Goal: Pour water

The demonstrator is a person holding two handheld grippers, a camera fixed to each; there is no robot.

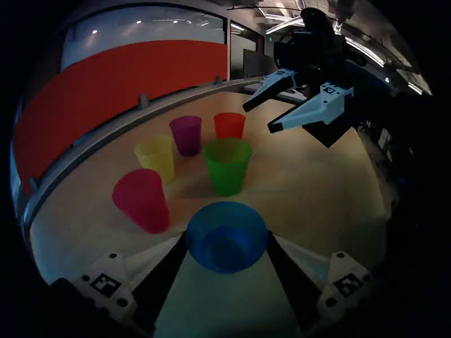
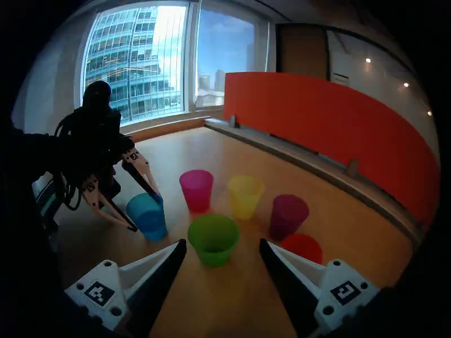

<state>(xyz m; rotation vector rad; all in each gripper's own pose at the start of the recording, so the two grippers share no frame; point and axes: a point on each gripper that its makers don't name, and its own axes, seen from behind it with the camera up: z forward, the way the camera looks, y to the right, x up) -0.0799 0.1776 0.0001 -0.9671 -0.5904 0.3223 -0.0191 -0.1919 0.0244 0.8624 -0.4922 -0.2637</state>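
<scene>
**Six coloured cups on a wooden table, one of them gripped**

Left gripper view, left to right:
- Red partition (image 1: 113, 84), along the table's far edge.
- Pink cup (image 1: 141, 200), upright, near the front.
- Yellow cup (image 1: 156, 156), upright, just behind the pink, apart from it.
- Purple cup (image 1: 186, 135), farther back, beside the yellow.
- Blue cup (image 1: 226, 248), front centre, mouth up, clamped in the left gripper (image 1: 226, 235). Jaws narrowed to the cup's width, one finger against each side. Contents impossible to tell.
- Green cup (image 1: 227, 165), directly beyond the blue, standing free.
- Red cup (image 1: 229, 125), just behind the green.
- Right gripper (image 1: 258, 119), upper right, raised above the table (image 1: 315, 180). Jaws spread wide, nothing between them.

Right gripper view, left to right:
- Left gripper with the blue cup, far left. Cannot tell whether the cup's base touches the table.
- Pink, green, yellow, purple and red cups in a loose cluster, all upright.
- Green cup nearest, seen between this gripper's own wide-set fingers, touched by neither.
- Window (image 2: 141, 62) at the back.
</scene>
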